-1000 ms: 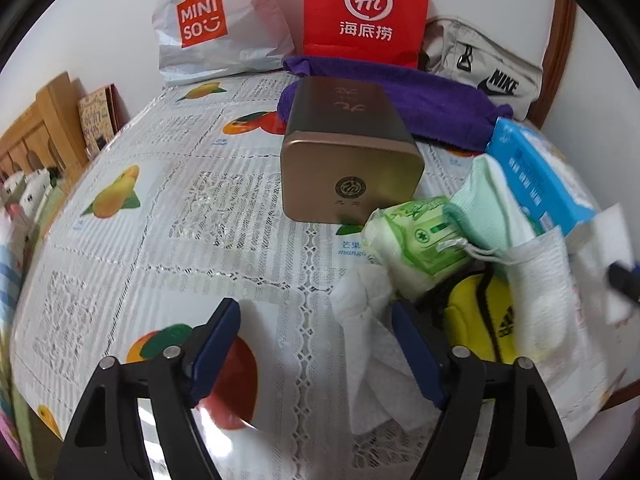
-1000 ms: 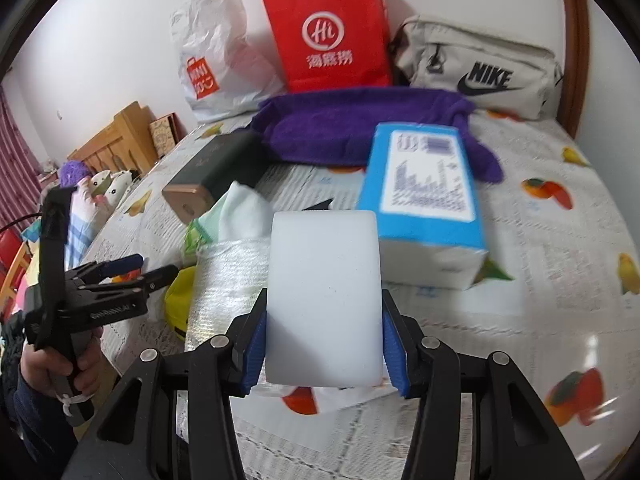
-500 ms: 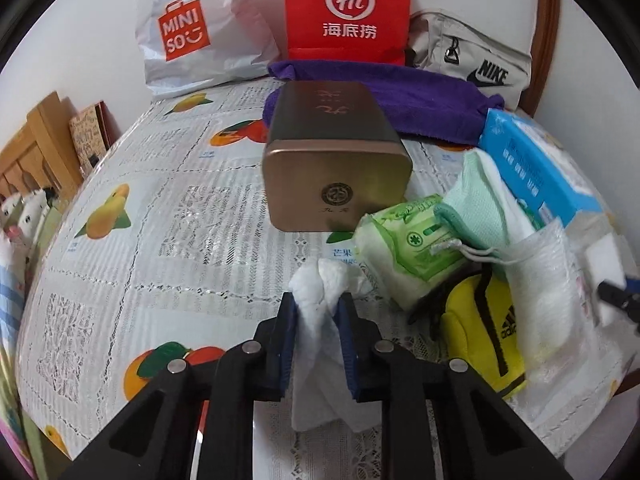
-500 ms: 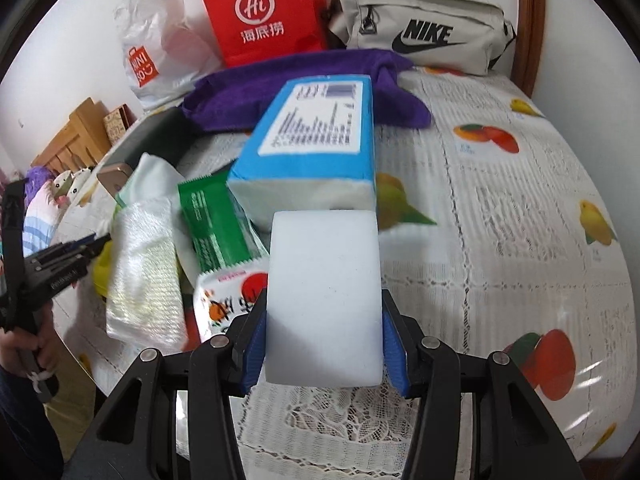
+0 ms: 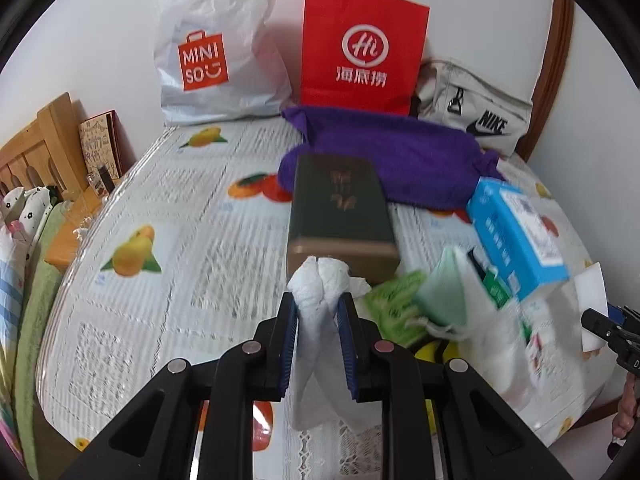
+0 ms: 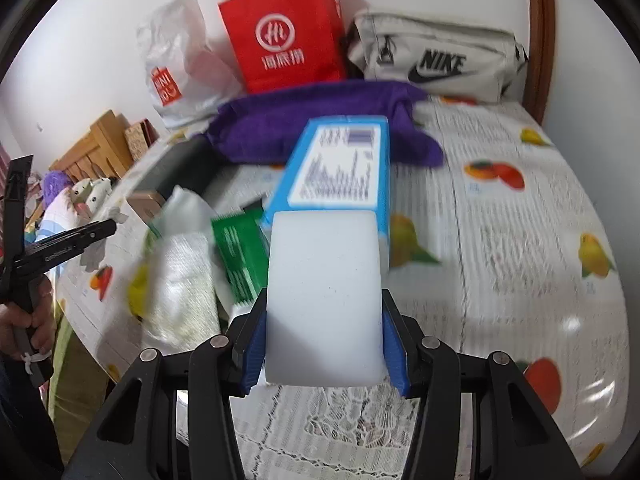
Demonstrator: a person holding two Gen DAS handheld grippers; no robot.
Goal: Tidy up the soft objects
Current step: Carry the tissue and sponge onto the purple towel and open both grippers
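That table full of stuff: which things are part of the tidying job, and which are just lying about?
Part of the job:
- crumpled white tissue, pinched in the left tongs
- white sponge block, clamped in the right tongs
- purple towel

Just lying about:
- gold tin
- red paper bag
- Nike bag
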